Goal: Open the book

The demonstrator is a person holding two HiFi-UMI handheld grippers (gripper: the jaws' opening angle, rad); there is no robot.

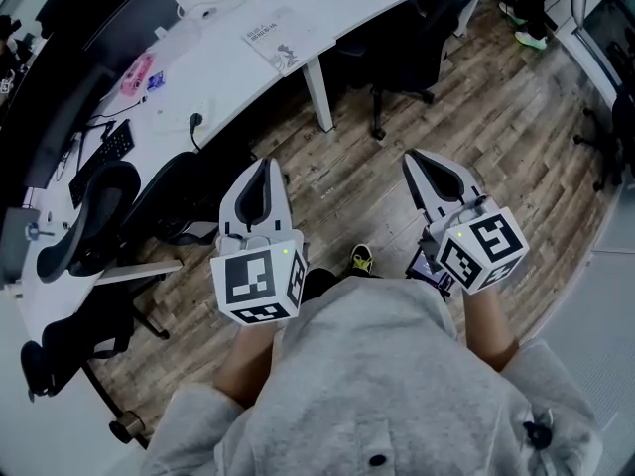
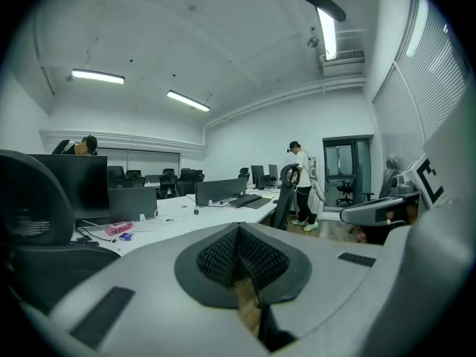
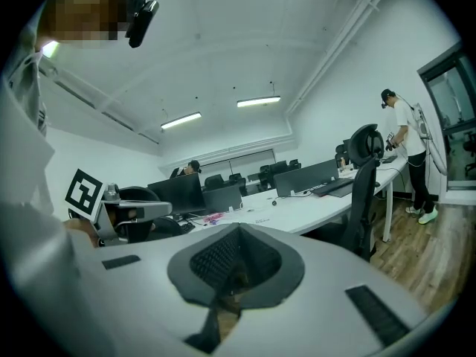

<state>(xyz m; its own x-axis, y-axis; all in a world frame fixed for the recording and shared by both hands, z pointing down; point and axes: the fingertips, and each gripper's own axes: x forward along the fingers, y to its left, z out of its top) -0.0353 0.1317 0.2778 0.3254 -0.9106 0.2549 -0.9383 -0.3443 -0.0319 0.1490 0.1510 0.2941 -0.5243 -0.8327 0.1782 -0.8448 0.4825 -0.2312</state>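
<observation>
The book (image 1: 276,40) lies shut and flat on the white surface (image 1: 228,77), close to its front edge and just above the white leg (image 1: 319,92). Further along the same surface are a pink item (image 1: 138,72), a cable with a plug (image 1: 195,122) and a dark keyboard (image 1: 107,153). A black chair (image 1: 94,228) stands at the near end, between us and that part of the surface.

We are well apart from the book. The left gripper (image 1: 262,163) and the right gripper (image 1: 411,156) both hang over the wooden floor (image 1: 496,117), side by side and pointing roughly level. In each gripper view the fingers are pressed together with nothing between them, so neither gripper holds anything.

We judge the task has not begun: the approach comes first, then lifting the cover.

The main risk is the book's place near the edge. A push along the smooth surface could slide it instead of lifting the cover, and toward us that means over the edge. With the fingers closed we have no pinch on the cover. A closed tip could scrape across it or catch several pages at once. If one gripper does not steady the book, it may turn or shift as the other lifts.
</observation>
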